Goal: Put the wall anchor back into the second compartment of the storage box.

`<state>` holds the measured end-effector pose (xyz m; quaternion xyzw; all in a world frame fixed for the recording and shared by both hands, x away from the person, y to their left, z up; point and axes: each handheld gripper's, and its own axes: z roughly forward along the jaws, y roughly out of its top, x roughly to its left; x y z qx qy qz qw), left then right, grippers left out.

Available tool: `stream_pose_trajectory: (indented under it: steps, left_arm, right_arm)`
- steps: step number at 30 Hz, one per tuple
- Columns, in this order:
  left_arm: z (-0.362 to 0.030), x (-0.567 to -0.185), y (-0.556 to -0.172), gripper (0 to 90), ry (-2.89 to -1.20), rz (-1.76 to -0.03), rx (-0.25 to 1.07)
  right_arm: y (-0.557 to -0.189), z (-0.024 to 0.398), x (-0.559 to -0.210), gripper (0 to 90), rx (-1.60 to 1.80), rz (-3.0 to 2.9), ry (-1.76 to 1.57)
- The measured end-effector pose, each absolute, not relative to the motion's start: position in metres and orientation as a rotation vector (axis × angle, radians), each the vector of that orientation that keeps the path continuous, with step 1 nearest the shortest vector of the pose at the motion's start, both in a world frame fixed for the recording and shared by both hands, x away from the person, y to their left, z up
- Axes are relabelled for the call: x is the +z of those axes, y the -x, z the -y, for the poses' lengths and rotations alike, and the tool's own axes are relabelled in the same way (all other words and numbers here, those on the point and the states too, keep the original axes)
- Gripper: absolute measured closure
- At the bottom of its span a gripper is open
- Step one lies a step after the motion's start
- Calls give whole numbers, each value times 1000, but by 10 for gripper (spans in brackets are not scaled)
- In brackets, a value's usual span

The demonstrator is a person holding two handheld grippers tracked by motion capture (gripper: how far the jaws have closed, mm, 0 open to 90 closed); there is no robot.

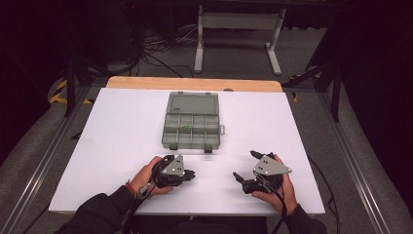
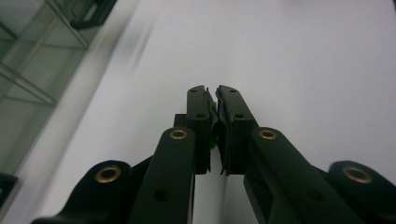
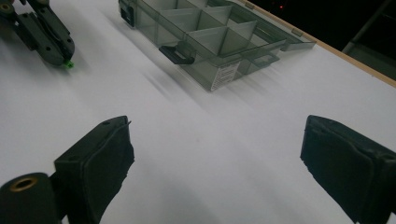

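A grey see-through compartment box (image 1: pixel 191 121) lies open on the white table (image 1: pixel 122 126), its lid flat toward the far side. One small green piece (image 1: pixel 185 127) sits in a middle compartment. My left gripper (image 1: pixel 191 174) rests near the front edge, shut on another small green piece (image 2: pixel 214 122) that shows between its jaws. That same green piece (image 3: pixel 68 64) peeks from the left gripper's tip (image 3: pixel 63 53) in the right gripper view. My right gripper (image 1: pixel 245 165) stands wide open at the front right with nothing between its pads (image 3: pixel 107 154). The box (image 3: pixel 210 39) lies ahead of it.
A wooden strip (image 1: pixel 195 84) borders the table's far edge. Beyond it stand a white desk frame (image 1: pixel 238 29) and cables on the floor. Metal rails (image 1: pixel 44 156) run along both sides of the table. Black latches (image 3: pixel 176 53) stick out from the box's near side.
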<state>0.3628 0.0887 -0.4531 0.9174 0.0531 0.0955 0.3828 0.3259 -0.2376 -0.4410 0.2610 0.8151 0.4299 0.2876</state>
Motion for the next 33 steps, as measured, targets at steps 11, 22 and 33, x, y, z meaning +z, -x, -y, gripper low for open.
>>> stream_pose_trajectory:
  steps: [11, 22, 33]
  left_arm:
    - [-96, -441, -369, 845, -2283, -174, 268]
    - [-114, -420, -375, 845, -2214, -210, 334]
    - [-130, -405, -382, 845, -2153, -272, 383]
  right_arm:
    - [-324, 237, -441, 93, 1150, -2176, -690]
    - [-321, 237, -442, 92, 1147, -2176, -684]
    - [-321, 237, -443, 93, 1145, -2178, -690]
